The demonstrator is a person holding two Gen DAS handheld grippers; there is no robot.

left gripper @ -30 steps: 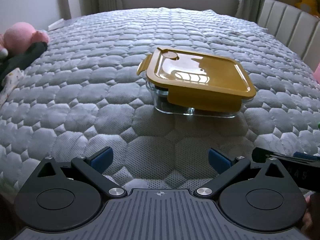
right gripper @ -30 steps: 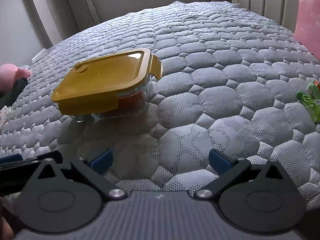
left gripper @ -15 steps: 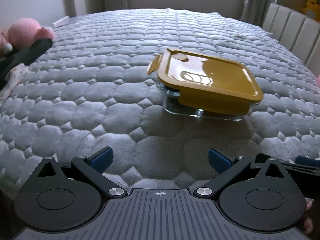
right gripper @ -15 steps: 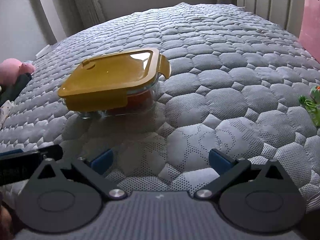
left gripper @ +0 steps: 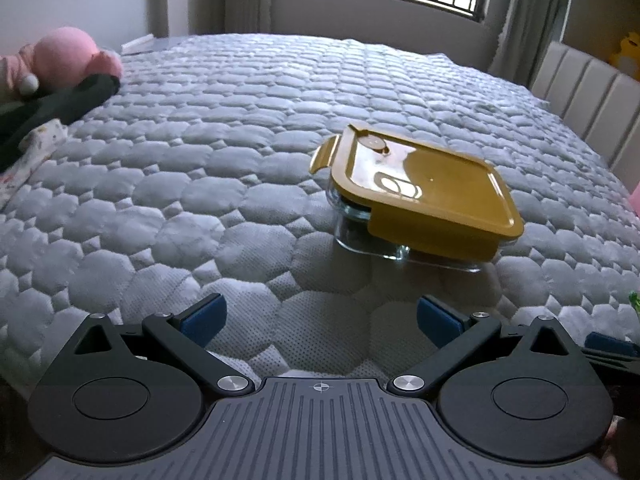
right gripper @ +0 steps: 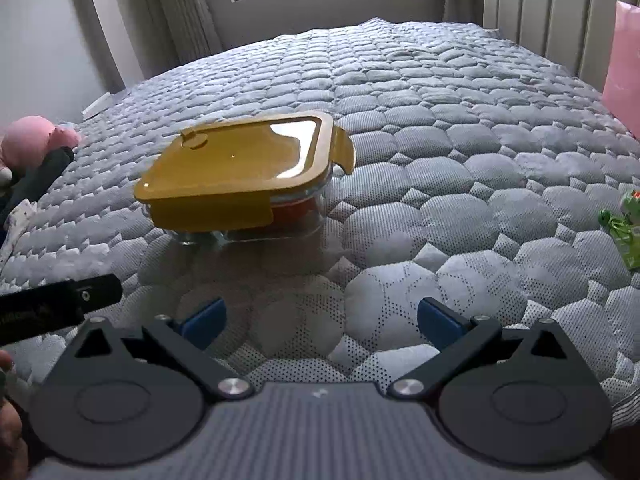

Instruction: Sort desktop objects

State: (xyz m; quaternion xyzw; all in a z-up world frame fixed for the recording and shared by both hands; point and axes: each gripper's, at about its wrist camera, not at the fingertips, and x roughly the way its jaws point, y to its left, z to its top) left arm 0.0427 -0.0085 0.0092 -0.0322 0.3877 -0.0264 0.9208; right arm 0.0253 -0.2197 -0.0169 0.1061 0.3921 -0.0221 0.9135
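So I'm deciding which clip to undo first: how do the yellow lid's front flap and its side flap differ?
In the right wrist view, the front flap lies folded flat against the glass box; the side flap sticks outward, unlatched. The front flap faces the grippers; the side flap sits on the box's right side. Both are yellow parts of the same lid.

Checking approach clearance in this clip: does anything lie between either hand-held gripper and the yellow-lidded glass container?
Nothing visible does. Only bare quilted mattress separates the left hand-held gripper and right hand-held gripper from the container.
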